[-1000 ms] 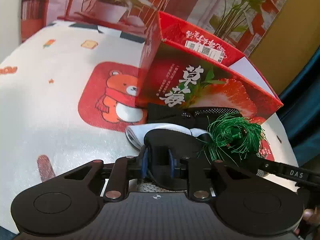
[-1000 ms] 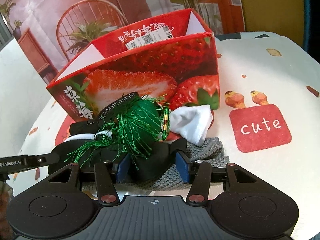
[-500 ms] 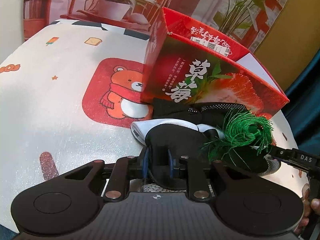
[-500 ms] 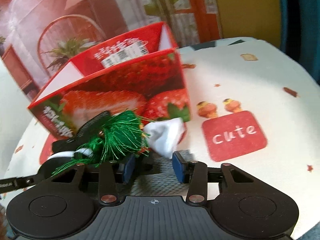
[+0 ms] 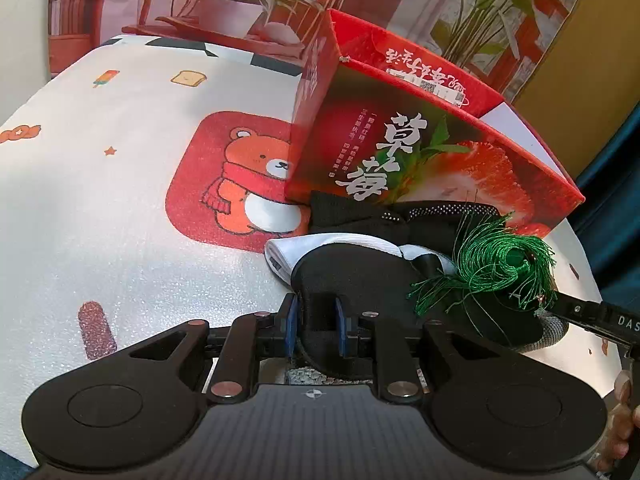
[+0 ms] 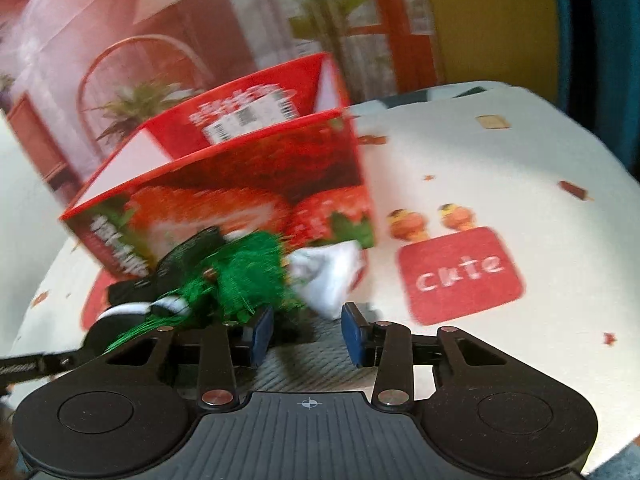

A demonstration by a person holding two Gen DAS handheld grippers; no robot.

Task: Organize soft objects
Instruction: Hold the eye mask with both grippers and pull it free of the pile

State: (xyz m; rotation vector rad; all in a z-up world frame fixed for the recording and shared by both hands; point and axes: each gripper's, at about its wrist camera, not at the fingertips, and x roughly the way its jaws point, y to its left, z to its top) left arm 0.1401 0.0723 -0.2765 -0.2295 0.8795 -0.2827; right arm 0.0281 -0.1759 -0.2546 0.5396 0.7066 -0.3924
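Left grip: my left gripper [image 5: 316,320] pinches the black pad [image 5: 360,276], beside the green tassel [image 5: 500,268].
Right grip: my right gripper [image 6: 307,334] gapes over grey knit [image 6: 312,360].
Change: black pad gone from right jaws.

Red box [image 5: 404,152] printed with strawberries and white characters; green tassel [image 5: 496,264]; black pad [image 5: 360,276]; white cloth [image 6: 328,276]; grey knit [image 6: 316,364]; white tablecloth [image 5: 120,200] patterned with red bear patch.

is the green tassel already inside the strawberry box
No, the green tassel lies outside the strawberry box, on the pile of soft things on the table in front of it.
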